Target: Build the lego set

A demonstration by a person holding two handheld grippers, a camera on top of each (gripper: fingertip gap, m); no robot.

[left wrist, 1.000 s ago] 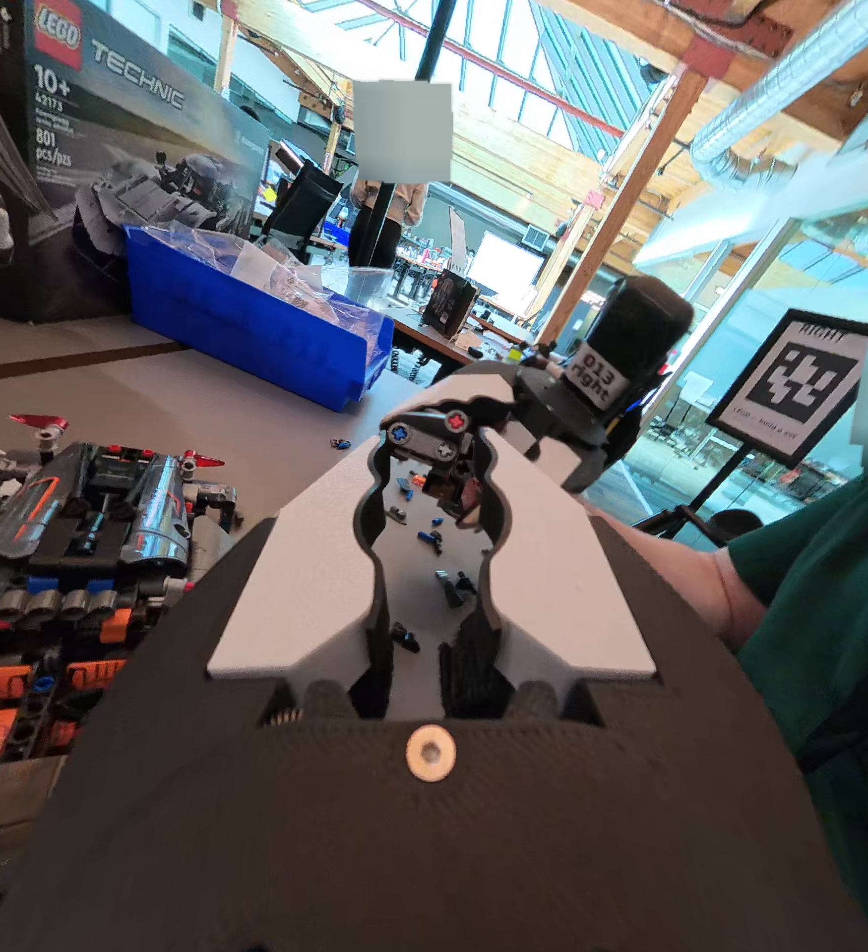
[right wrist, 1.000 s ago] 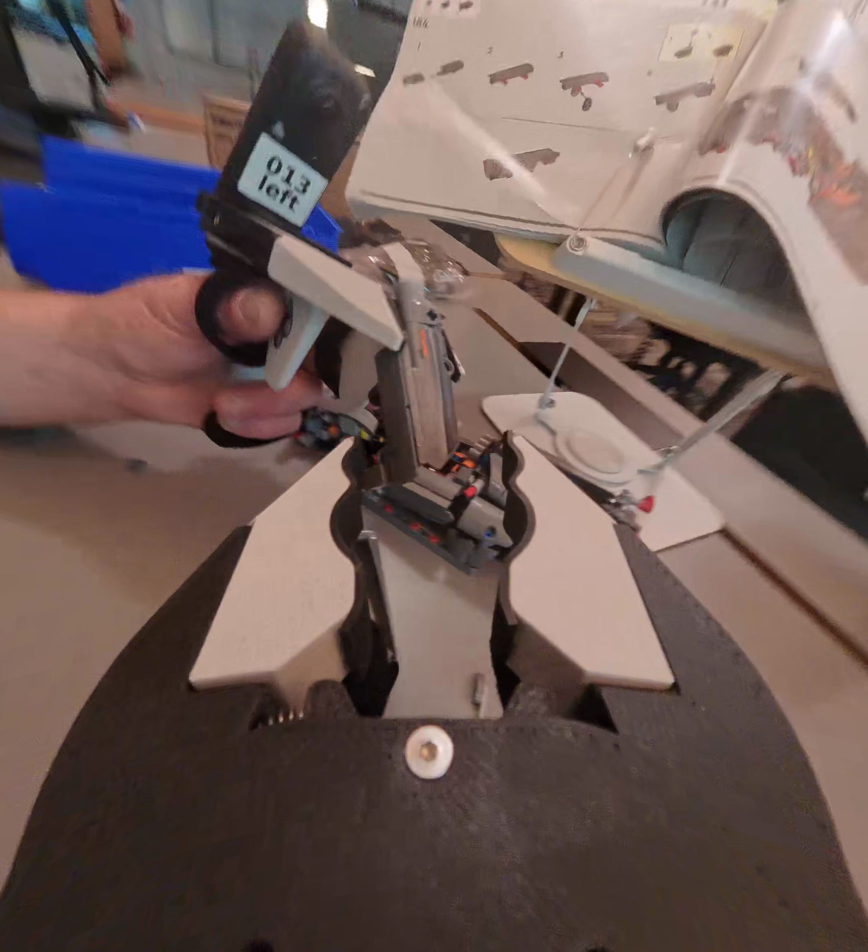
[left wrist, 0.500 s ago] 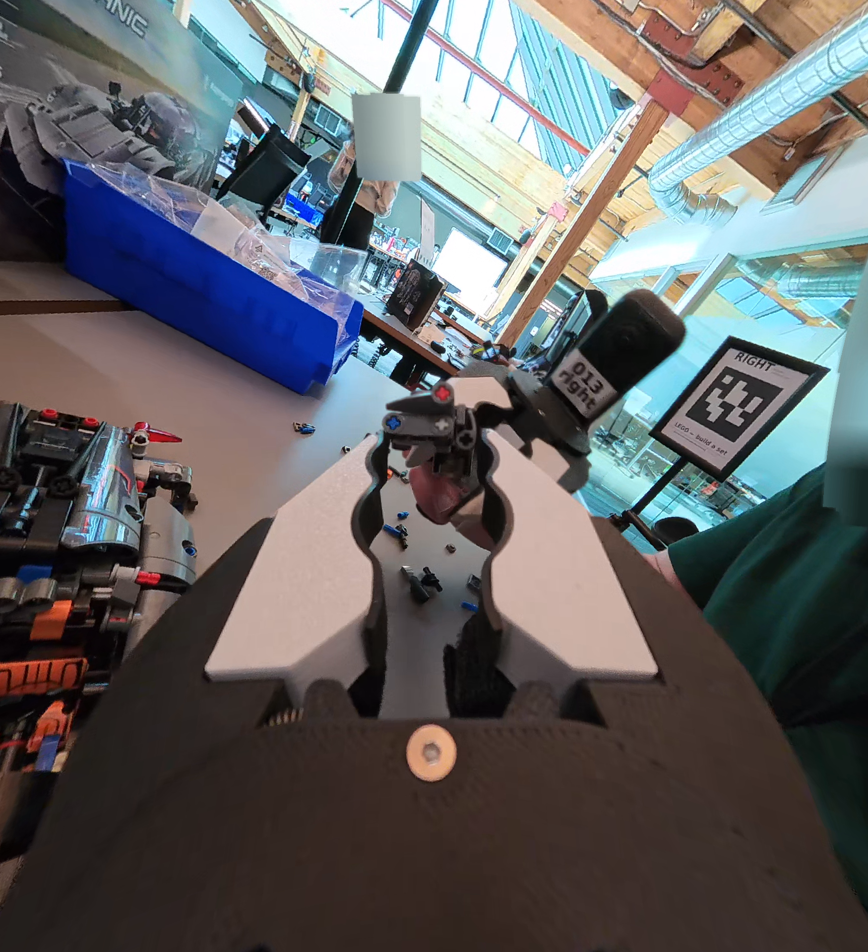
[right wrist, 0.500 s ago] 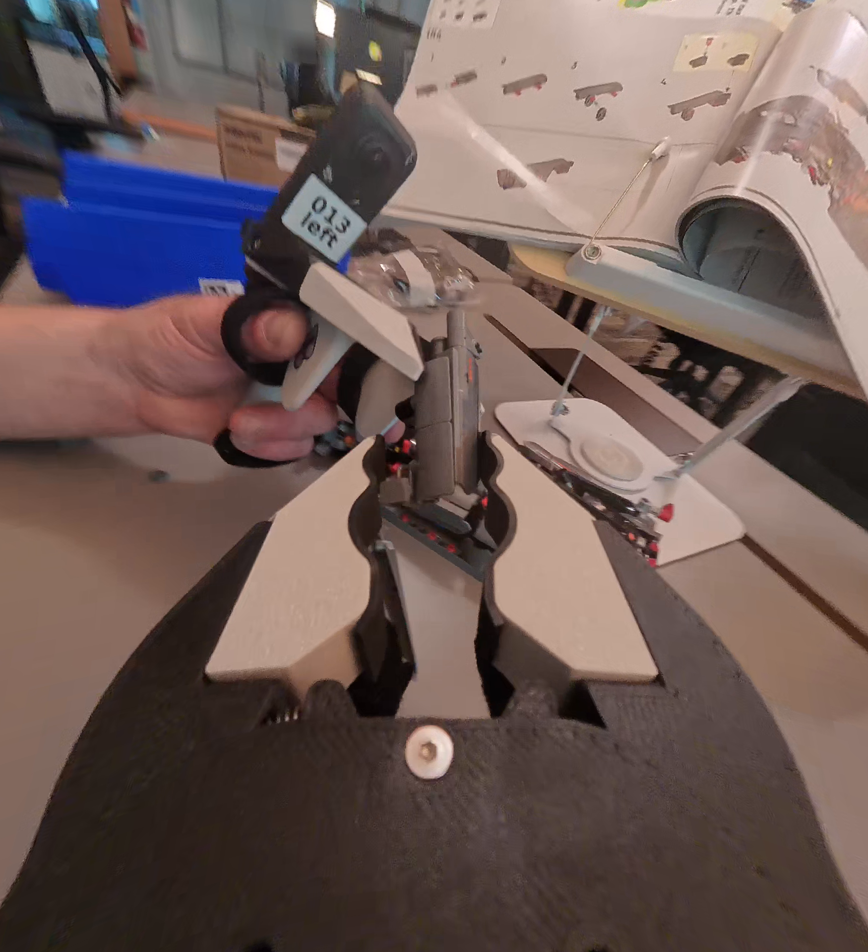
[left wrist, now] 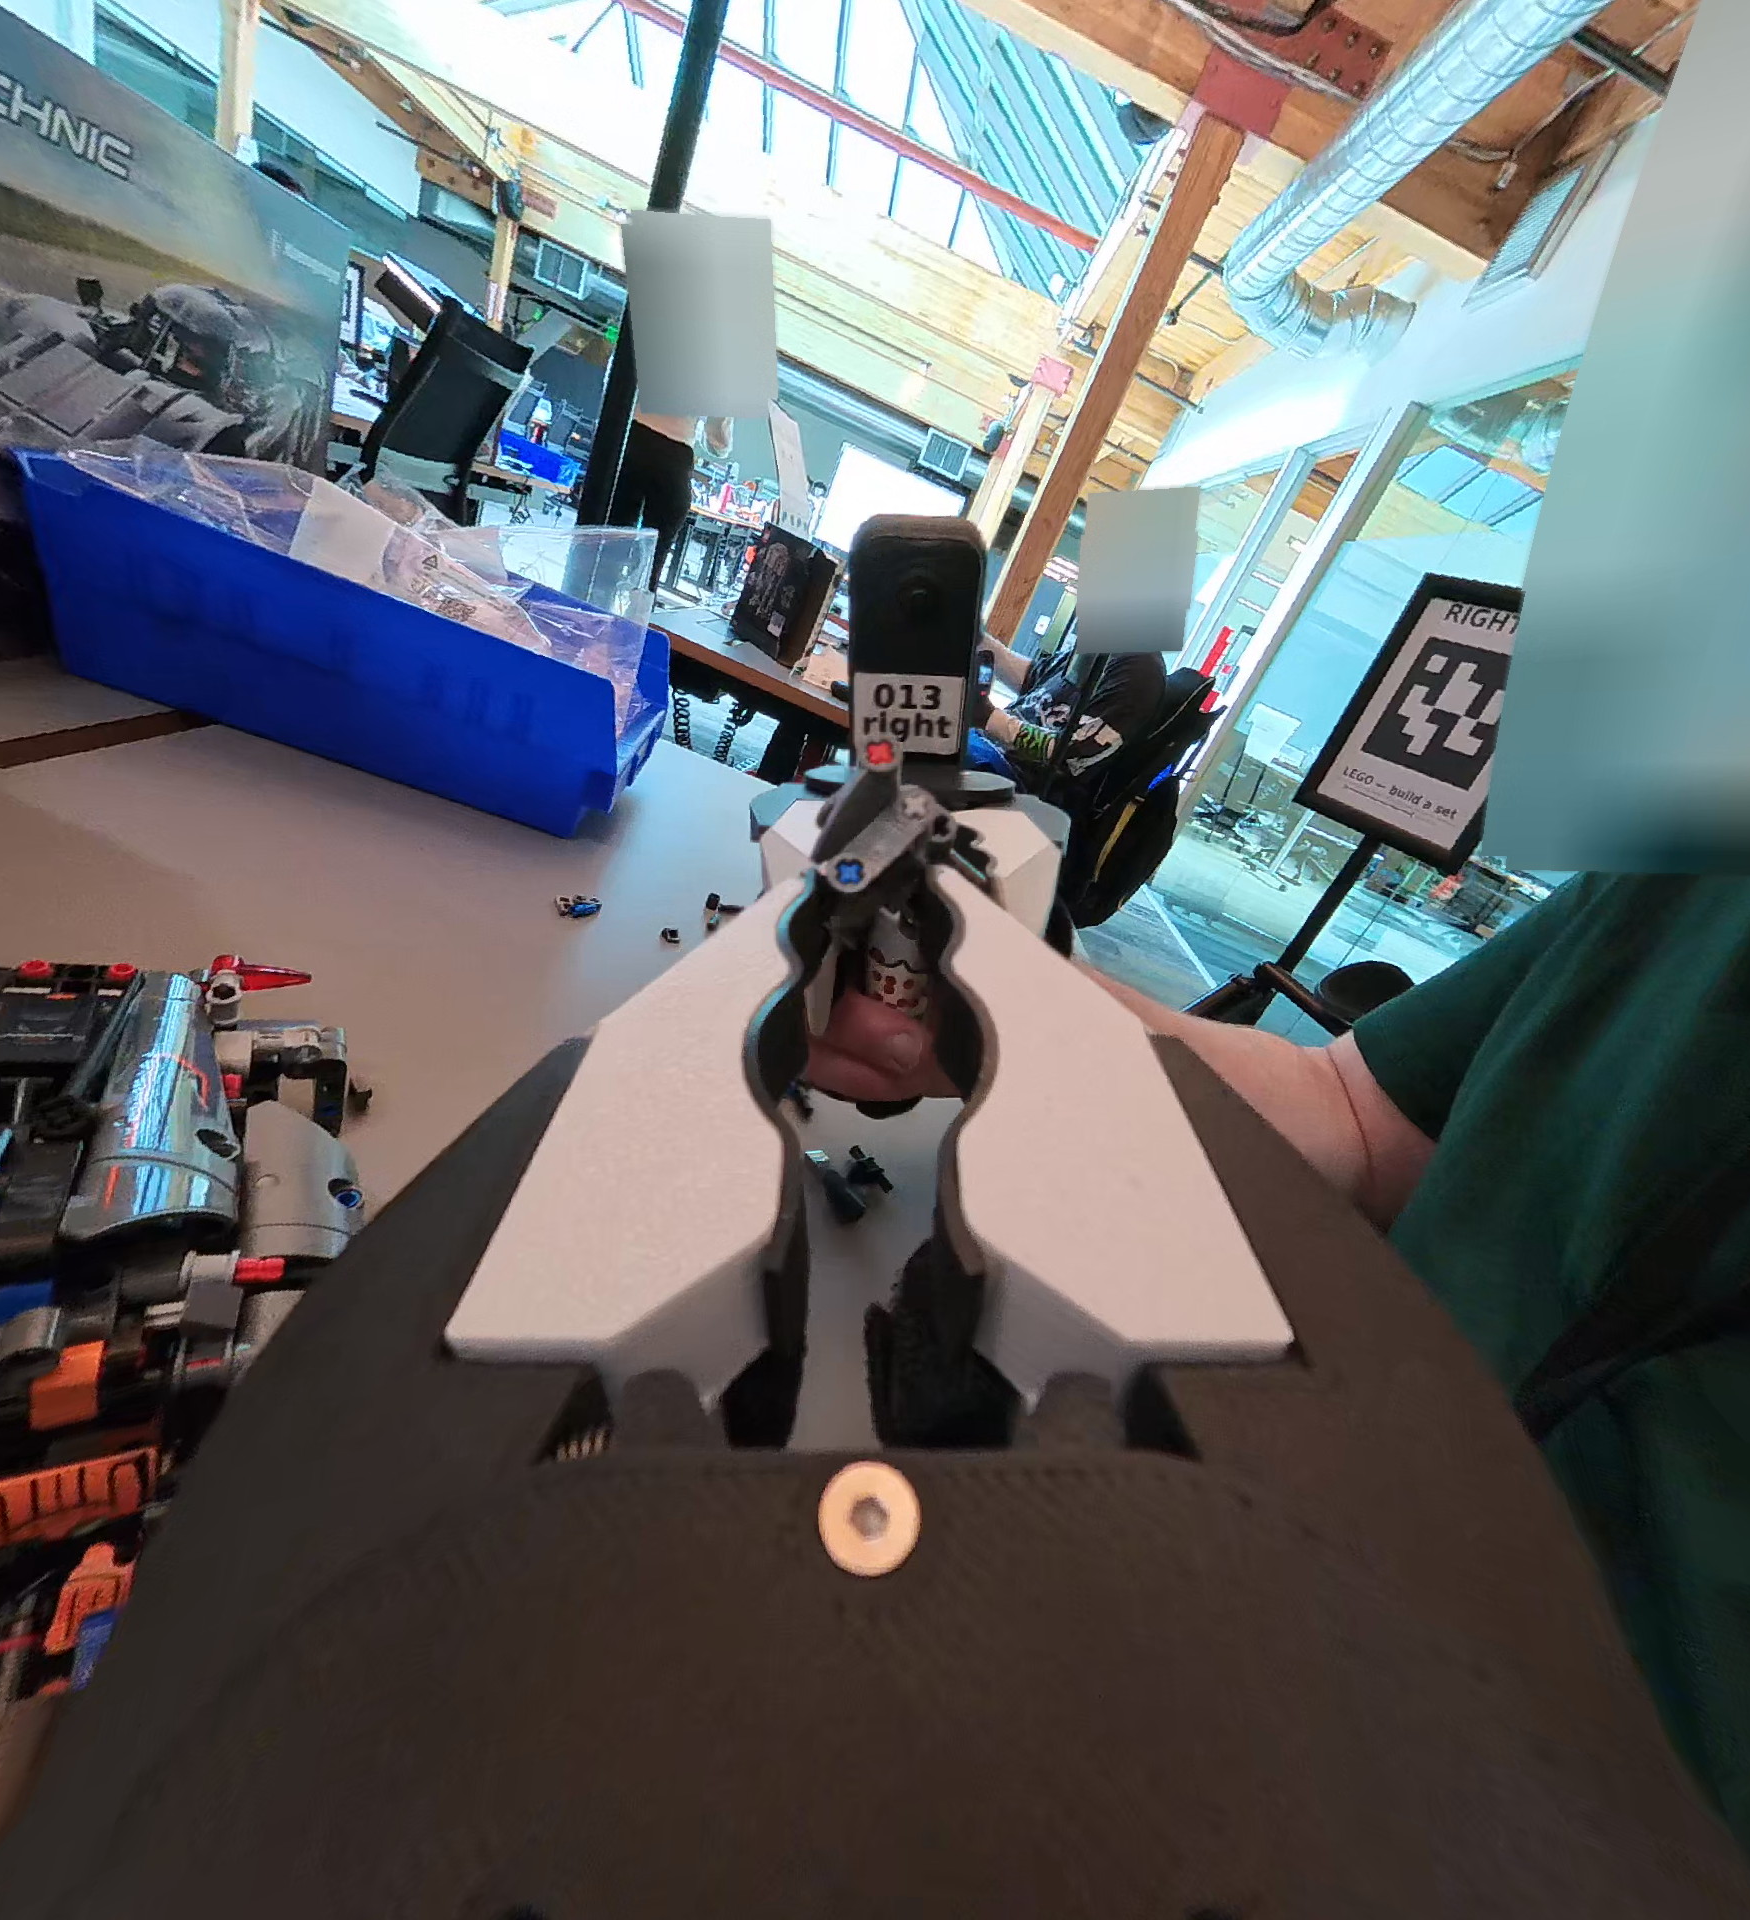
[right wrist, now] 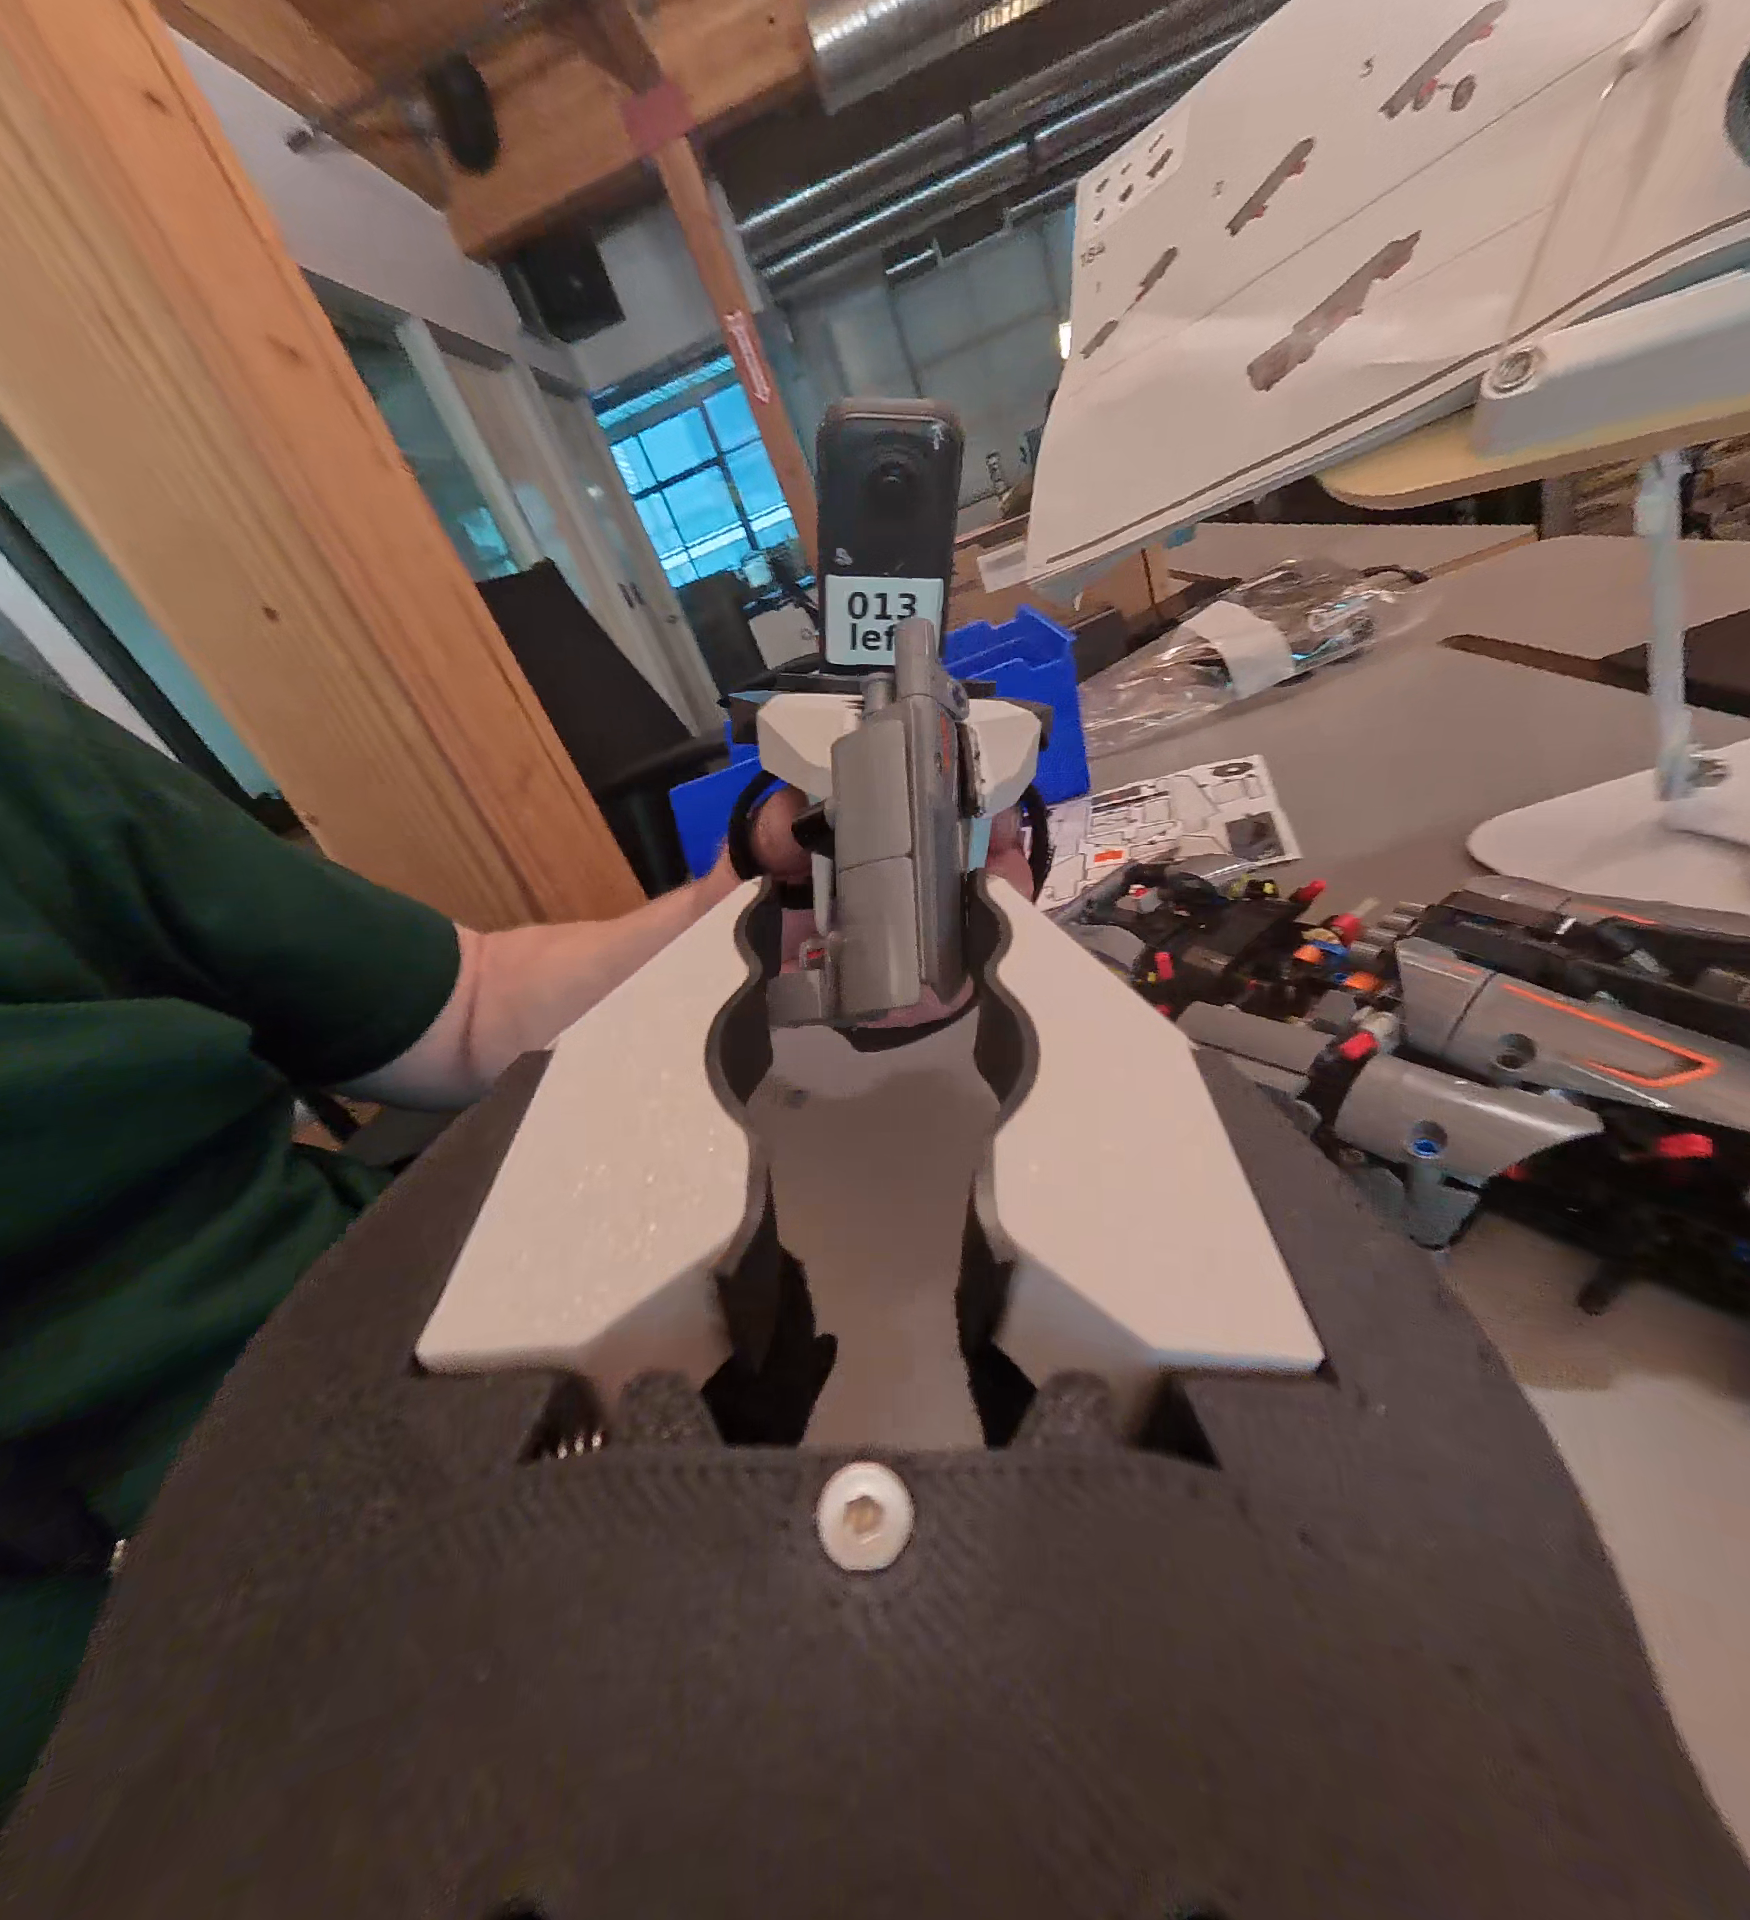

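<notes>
Left wrist view, left to right: part-built car model (left wrist: 102, 1195) in grey, black and orange at the bench (left wrist: 227, 883) edge, cut off by the frame. Behind it sit a blue bin (left wrist: 331, 675) of clear bags and the set's box (left wrist: 71, 312). Centre: left claw (left wrist: 873, 914) is narrow, pinching the grey subassembly (left wrist: 876, 831) up off the bench. We see it end-on here: a grey beam with blue, white and red pin ends. The right claw (left wrist: 912, 831) faces us just behind it and is mostly hidden. Loose pins (left wrist: 850, 1174) lie on the bench below, too small to identify. Right wrist view: a green sleeve (right wrist: 123, 987) fills the left. Centre: right claw (right wrist: 876, 914) is set narrow around the subassembly's lower end. Here the subassembly shows as a long upright stack of smooth grey panels with a red-orange streak. We cannot tell if the right claw's pads actually touch it. Its top end is hidden between the fingers (right wrist: 798, 743) of the left claw. Right: a leaflet (right wrist: 1172, 821), then the car model again, cropped. The instruction booklet (right wrist: 1370, 260) sits on a stand above, blurred.
</notes>
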